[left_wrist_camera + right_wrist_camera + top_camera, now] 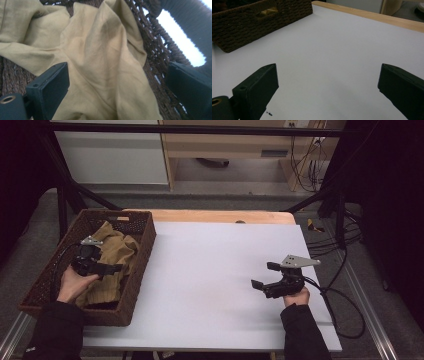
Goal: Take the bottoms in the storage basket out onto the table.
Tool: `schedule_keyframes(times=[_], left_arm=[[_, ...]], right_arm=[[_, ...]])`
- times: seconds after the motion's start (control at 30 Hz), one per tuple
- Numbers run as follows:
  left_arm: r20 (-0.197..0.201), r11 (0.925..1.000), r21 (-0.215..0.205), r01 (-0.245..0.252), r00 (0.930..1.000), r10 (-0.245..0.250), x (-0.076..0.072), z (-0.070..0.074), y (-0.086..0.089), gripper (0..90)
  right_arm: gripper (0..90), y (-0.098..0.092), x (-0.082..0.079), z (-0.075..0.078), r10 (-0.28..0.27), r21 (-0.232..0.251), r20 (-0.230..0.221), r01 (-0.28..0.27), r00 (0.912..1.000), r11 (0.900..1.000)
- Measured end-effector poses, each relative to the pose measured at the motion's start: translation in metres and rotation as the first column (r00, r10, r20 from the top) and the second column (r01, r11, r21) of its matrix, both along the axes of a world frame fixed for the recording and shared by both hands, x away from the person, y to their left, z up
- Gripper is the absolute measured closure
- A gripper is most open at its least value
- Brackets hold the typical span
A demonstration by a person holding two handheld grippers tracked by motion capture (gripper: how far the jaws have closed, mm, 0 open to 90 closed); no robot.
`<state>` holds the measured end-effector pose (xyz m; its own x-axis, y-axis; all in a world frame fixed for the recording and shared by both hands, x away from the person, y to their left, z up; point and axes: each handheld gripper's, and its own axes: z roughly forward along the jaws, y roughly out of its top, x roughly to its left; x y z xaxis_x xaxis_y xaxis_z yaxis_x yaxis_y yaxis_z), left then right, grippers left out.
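We find the left gripper [114, 268] inside the basket [141, 251], its fingers [48, 86] spread wide and closed on nothing; the cloth [100, 62] lies between and beneath them. In the left gripper view we cannot tell whether either finger touches the fabric. The right gripper [265, 275] is over the bare bench [210, 270], well apart from the basket, fingers [257, 91] likewise wide open and empty.

The cloth is mustard-yellow, a soft thin weave, crumpled into loose folds and creases. It lies in the basket, heaped toward the far end in the high view, one flap rising against the wall.

The basket is rectangular, of dark brown woven wicker with a thick braided rim and a cut-out handle [265, 10] in its end wall. It stands at the bench's left edge. The bench top is smooth, white and matt, with a pale wooden strip [220, 216] along its far edge.
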<state>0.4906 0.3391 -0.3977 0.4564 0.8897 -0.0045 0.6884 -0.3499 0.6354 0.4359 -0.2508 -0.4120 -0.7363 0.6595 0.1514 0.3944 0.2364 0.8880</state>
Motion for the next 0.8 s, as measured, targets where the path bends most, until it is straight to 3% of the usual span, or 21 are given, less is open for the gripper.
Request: schedule_keyframes(times=[0.53, 0.8], left_arm=[[-0.104, 0.9977, 0.059, -0.033, 0.9938, 0.039, 0.009, -0.016, -0.002, 10.0], [-0.127, 0.9969, 0.068, -0.039, 0.9908, 0.047, 0.011, -0.020, -0.003, 18.9]], right_arm=[[3.7, 0.000, 0.000, 0.000, 0.002, 0.001, -0.002, -0.002, 1.0000, 1.000], [3.7, 0.000, 0.000, 0.000, 0.002, 0.001, -0.001, -0.002, 1.0000, 1.000]])
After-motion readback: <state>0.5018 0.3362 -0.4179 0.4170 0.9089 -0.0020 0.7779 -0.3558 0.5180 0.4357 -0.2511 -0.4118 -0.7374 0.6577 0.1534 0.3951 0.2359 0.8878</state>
